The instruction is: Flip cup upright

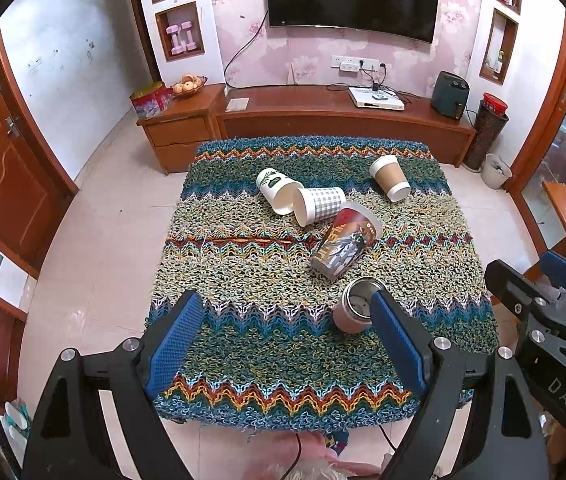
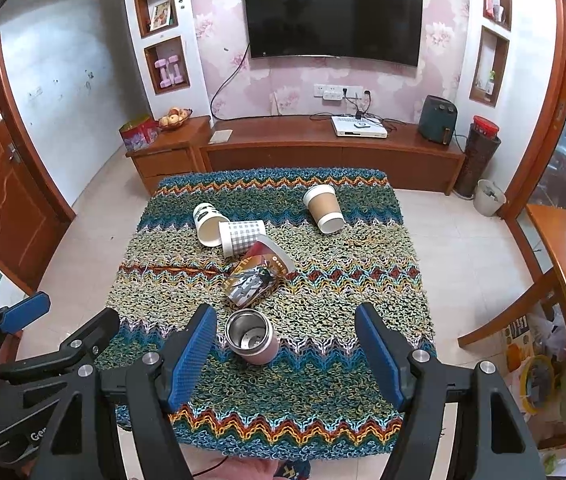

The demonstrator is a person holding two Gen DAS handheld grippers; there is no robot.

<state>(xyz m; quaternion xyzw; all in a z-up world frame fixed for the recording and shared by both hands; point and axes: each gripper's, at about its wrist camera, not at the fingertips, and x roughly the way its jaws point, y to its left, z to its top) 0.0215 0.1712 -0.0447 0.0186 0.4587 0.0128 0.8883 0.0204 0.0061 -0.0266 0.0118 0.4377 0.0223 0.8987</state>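
Cups (image 1: 319,208) toppled on zigzag knitted tablecloth (image 1: 243,336), television (image 2: 333,18) behind

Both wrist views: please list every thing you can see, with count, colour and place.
Knitted zigzag table cover: 1, teal, green, orange; over the table.
Pink steel-lined mug: 1, on its side, near edge.
Printed paper cup: 1, red and grey; on its side, centre.
Checked paper cup: 1, grey-white; on its side.
Leaf-print paper cup: 1, white-green; on its side.
Brown sleeved paper cup: 1, far right, on its side.
Television: 1, black, wall.
Left gripper: open.
Right gripper: open.
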